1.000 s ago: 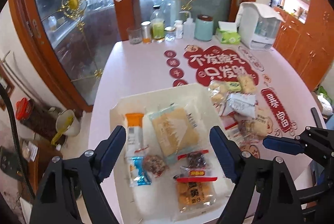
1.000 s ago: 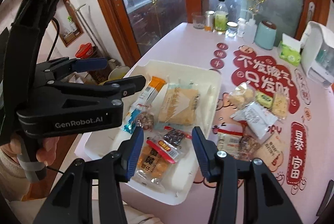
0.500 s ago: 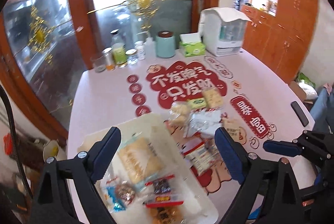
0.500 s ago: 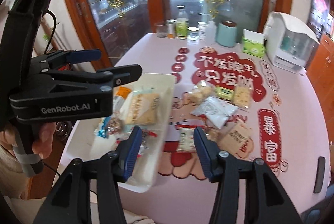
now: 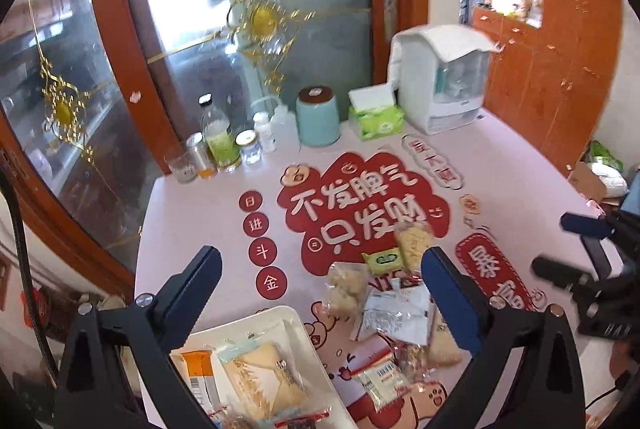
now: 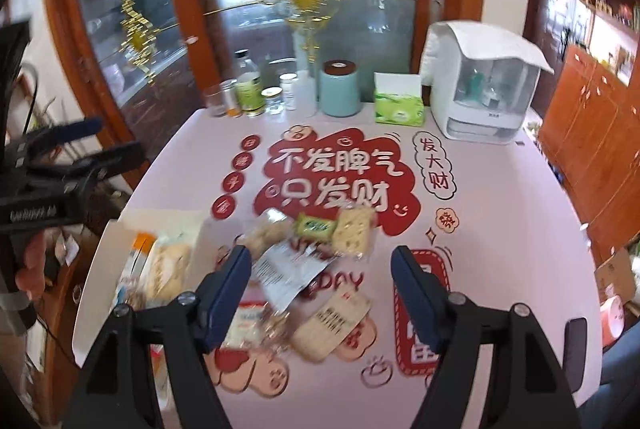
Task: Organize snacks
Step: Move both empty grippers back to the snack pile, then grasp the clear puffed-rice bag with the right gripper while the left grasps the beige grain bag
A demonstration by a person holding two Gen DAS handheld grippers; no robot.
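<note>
A white tray (image 5: 248, 321) at the table's near left holds several wrapped snacks, among them a big beige cracker pack (image 5: 264, 377) and an orange-ended bar (image 5: 198, 369). To its right lies a loose pile: a white packet (image 5: 396, 313), a small green packet (image 5: 384, 261) and a yellow cracker pack (image 5: 412, 241). My left gripper (image 5: 320, 257) hangs above the tray's right edge and the pile, its jaws opening, with nothing between them. My right gripper (image 6: 320, 255) hovers over the same pile's white packet (image 6: 288, 269), jaws opening too and empty. The tray (image 6: 120, 225) is blurred there.
Along the table's far edge stand a glass, several bottles and jars (image 5: 218, 145), a teal canister (image 5: 318, 117), a green tissue box (image 5: 376, 117) and a white appliance (image 5: 440, 85). Glass doors rise behind and wooden cabinets on the right. A black slab (image 6: 574, 337) lies at the near right.
Both grippers have swung right, from over the tray to over the loose pile. Both sets of jaws stand wider apart than before. The snacks have not moved.
</note>
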